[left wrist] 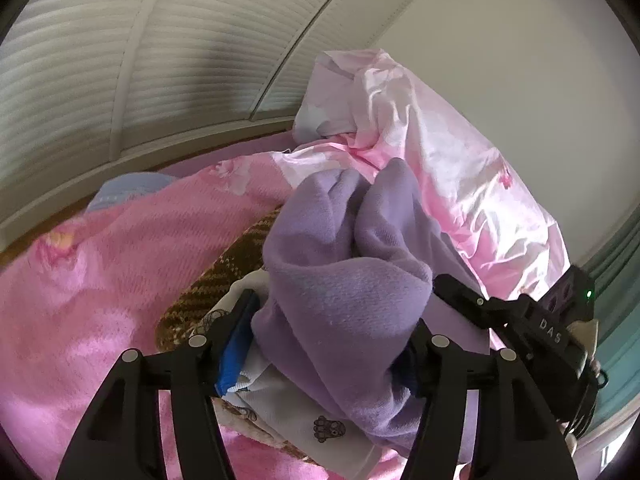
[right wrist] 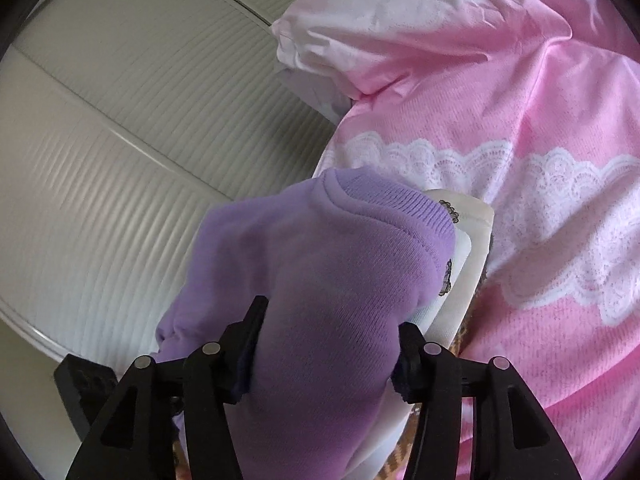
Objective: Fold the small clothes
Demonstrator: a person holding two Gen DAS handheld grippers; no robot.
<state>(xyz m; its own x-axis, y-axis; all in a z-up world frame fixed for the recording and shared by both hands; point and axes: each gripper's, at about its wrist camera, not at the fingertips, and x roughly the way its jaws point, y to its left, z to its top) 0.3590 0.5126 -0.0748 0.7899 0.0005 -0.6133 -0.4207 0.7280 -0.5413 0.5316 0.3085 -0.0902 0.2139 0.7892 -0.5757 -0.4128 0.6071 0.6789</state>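
Both my tongs, left tongs [left wrist: 332, 344] and right tongs [right wrist: 326, 350], stood about half open with the purple sweater [right wrist: 320, 280] bunched between them, draped over a white printed garment [left wrist: 280, 404] on the pink bedspread [right wrist: 520, 240]. Whether the pads actually pinched, I couldn't tell. It looked soft, light and floppy; I'd take the ribbed hem. Sleeves were buried.
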